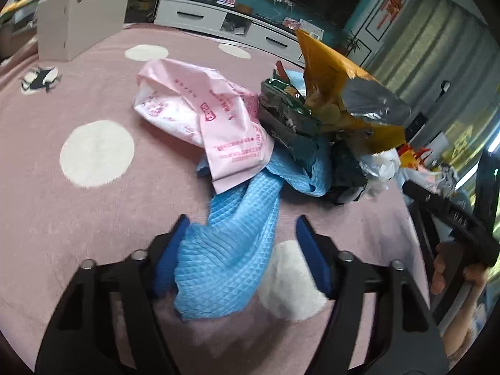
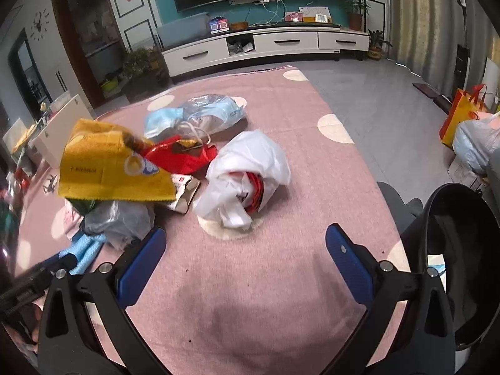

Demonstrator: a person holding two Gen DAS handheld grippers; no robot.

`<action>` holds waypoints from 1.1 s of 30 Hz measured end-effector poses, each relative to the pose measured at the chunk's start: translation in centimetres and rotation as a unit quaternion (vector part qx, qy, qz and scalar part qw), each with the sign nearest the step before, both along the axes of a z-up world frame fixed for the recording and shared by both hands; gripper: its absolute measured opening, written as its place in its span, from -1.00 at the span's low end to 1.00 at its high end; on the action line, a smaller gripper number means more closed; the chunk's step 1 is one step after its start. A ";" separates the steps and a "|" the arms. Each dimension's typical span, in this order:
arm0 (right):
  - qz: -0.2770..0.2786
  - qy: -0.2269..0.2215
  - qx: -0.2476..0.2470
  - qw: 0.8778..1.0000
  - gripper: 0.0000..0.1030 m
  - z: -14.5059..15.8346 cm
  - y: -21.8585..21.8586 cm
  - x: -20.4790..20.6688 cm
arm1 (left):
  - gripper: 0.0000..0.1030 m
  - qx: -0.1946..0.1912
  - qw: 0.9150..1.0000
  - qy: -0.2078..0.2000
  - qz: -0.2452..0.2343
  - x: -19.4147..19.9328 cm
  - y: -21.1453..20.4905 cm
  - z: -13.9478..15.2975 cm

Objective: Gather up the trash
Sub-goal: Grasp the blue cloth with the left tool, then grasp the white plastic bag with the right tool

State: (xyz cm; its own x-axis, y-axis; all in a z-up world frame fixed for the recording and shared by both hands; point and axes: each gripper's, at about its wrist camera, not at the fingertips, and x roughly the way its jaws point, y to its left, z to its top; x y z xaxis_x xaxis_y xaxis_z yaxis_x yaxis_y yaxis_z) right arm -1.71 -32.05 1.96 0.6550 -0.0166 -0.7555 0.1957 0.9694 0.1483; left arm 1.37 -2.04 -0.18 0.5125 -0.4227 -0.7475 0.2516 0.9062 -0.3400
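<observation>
Left claw lowered over the pink carpet with white dots, half open, a blue waffle cloth lying between the two blue pads; left pad touching the cloth edge, right pad apart from it, so not gripped. Further along the cloth, a heap of trash: a pink plastic bag with red print on top of the cloth, beside it a dark snack wrapper, above it a yellow chip bag with silver inside, standing up and open. At the right edge of the left wrist view, the person's hand around a black handle. Right claw wide open and empty above bare carpet. Ahead of it a crumpled white plastic bag with something red inside, near it a red wrapper, behind these a pale blue bag. On the left the same yellow chip bag on grey plastic. At the right side a black bin, just beside the right claw. In the background a white TV cabinet.
</observation>
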 end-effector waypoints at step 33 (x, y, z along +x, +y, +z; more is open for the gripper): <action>-0.008 0.055 0.030 0.998 -0.37 -2.2 -1.1 5.2 | -0.86 -0.040 0.995 0.062 -0.066 -8.0 -5.0 5.1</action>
State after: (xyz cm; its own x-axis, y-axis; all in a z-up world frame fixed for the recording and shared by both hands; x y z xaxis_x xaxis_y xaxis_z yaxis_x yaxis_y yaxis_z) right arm 3.52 -33.13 -0.23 0.5674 0.0211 -0.8232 0.2303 0.9557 0.1833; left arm -6.63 -7.03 4.91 0.3547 -0.5413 -0.7624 0.3183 0.8366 -0.4459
